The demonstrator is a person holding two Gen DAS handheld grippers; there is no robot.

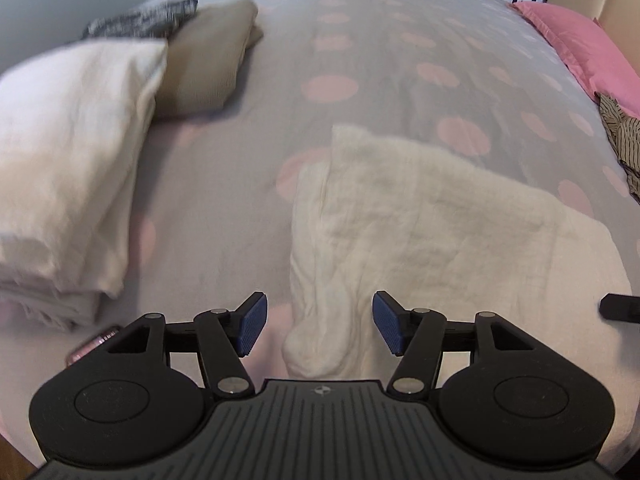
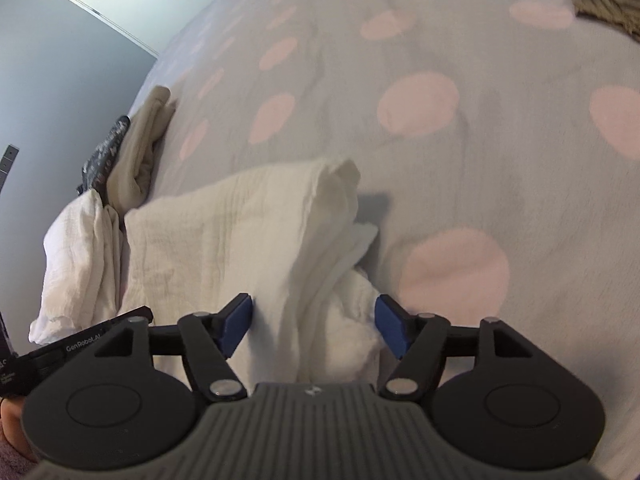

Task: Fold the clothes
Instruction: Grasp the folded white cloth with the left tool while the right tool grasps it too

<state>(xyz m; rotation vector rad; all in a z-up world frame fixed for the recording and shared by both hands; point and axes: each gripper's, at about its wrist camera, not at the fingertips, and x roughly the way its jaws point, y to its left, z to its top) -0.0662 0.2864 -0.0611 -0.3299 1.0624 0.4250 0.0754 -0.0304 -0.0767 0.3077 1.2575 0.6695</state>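
The bed fills both views, its grey cover printed with pink dots; its edges run out of frame, and both pictures are blurred, so cloth texture is hard to read. A pink pillow lies at the bed's far right corner, cut by the frame.

Five cloth items show. The cream cloth, the one being worked, lies on the bed nearest the grippers. It is folded into a rough rectangle whose long axis runs from the bed's near edge up and away toward the right in the left wrist view; its near end narrows to a bunched tail. Its right part is cut off by the frame.

Left of it, well apart, one white folded pile sits at the bed's left edge. Beyond that pile lies one tan folded piece, and behind the tan one a dark patterned piece, partly hidden. One striped garment lies crumpled at the bed's right edge, mostly out of frame.

The left gripper is spread wide, with the cloth's tail between its fingers but touching neither pad. The right gripper is also spread, straddling a raised ridge of the cream cloth; whether its pads touch the fabric cannot be told. A small pink object beside the left gripper is too hidden to name.
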